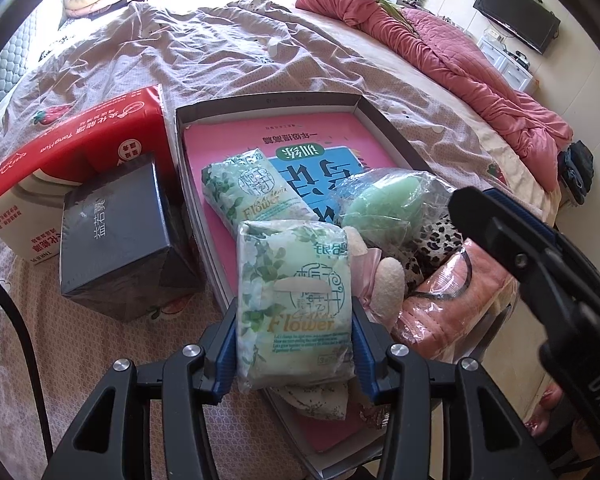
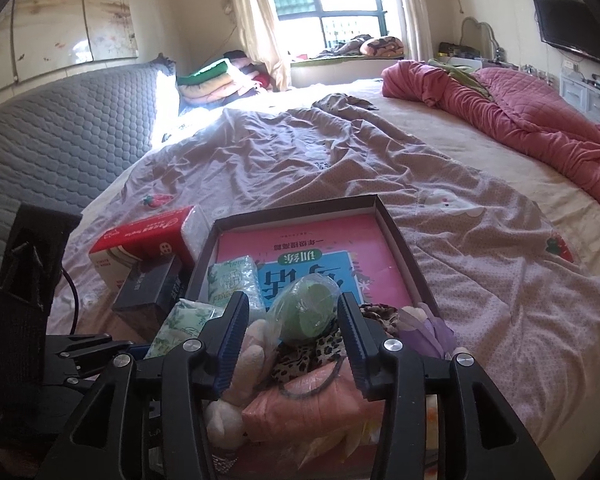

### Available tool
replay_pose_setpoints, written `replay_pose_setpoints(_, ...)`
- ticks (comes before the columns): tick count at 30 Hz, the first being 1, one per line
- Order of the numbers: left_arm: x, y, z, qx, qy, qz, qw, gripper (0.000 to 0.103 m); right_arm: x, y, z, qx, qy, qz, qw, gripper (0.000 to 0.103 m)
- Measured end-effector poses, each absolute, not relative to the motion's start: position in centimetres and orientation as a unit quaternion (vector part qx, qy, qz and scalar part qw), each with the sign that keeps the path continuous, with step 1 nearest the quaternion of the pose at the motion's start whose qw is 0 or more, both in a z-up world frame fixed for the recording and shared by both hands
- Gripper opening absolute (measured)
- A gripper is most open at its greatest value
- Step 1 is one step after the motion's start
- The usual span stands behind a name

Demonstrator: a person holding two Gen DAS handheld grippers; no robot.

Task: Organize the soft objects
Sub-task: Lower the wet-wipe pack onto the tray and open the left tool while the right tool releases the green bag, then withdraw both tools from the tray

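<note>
My left gripper [image 1: 294,320] is shut on a green "Flower" tissue pack [image 1: 294,304], held upright over the near end of a shallow cardboard box [image 1: 268,101]. A second tissue pack [image 1: 244,192] lies in the box on a pink book [image 1: 320,136]. A green sponge in clear plastic [image 1: 380,200], a leopard-print cloth [image 1: 436,240], a plush toy [image 1: 388,280] and a bagged peach towel [image 1: 452,300] fill the box's near right. My right gripper [image 2: 294,328] is open above that pile, its jaws either side of the sponge [image 2: 310,312], not touching it.
A red tissue carton [image 1: 80,136] and a black box [image 1: 120,236] stand left of the cardboard box on the bed sheet [image 2: 340,160]. A rumpled pink quilt [image 2: 520,108] lies along the right side. Folded blankets [image 2: 212,80] sit by the grey headboard [image 2: 60,144].
</note>
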State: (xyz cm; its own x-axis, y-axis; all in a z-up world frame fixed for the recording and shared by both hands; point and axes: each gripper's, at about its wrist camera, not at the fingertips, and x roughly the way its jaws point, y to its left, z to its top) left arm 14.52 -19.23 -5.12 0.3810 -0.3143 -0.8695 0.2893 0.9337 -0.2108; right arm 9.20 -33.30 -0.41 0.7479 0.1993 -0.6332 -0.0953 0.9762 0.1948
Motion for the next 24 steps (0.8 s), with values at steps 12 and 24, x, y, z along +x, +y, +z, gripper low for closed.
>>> replay_pose_setpoints(12,14.3,-19.4,-4.6,-0.005,0.524,-0.181,0.832,0.054,7.9,-33.7,0.9,0.059,0.333,0.060,0.939,0.058)
replay_pose_setpoints(24,13.4,-18.0,-4.0,-0.008,0.521,-0.167,0.837,0.068,6.8,-35.2,1.1,0.065,0.338,0.031,0.938,0.068)
